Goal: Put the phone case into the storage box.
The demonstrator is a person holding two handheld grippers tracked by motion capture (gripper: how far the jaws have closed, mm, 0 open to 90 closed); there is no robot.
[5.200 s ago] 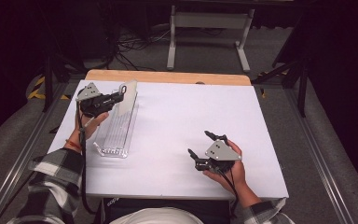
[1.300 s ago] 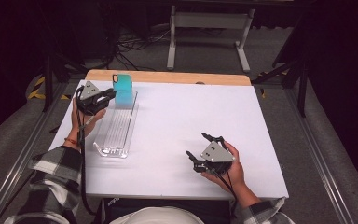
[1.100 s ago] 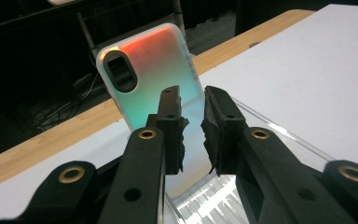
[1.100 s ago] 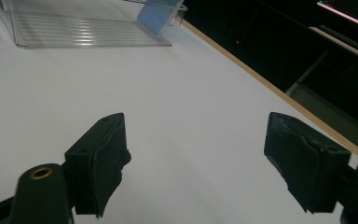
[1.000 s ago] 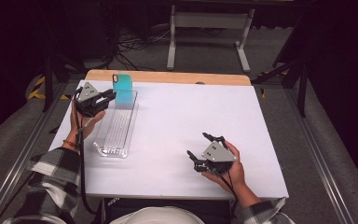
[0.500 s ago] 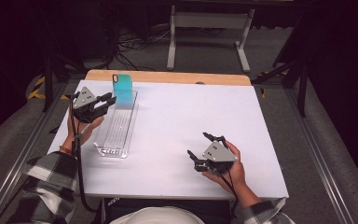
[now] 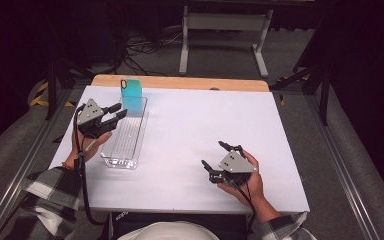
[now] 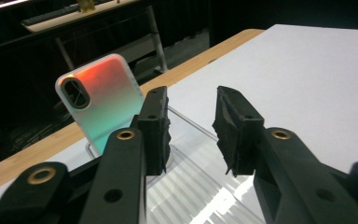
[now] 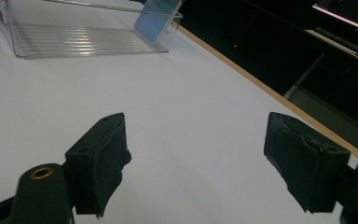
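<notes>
Teal phone case standing upright at the far end of a clear ribbed plastic tray, leaning against the tray's far wall on the left part of the white table. Iridescent finish in the left gripper view, orange near the top fading to teal below. Long axis near vertical, tilted slightly back; camera cutout at the top, back face turned toward the person.

Left gripper held over the tray's left edge, just short of the case, jaws spread and pinching nothing. Left gripper view looking along both jaws toward the tray floor, case apart from them and slightly to the left of the gap.

Right gripper resting near the table's front right, well apart from the tray, jaws spread wide over bare tabletop, holding nothing.

Judged step: case set in the tray and let go, or about to be taken; cannot tell which. Next move, if a grasp: swing the left jaws toward the case, straddle its 2 long edges, close gently to avoid tipping it.
</notes>
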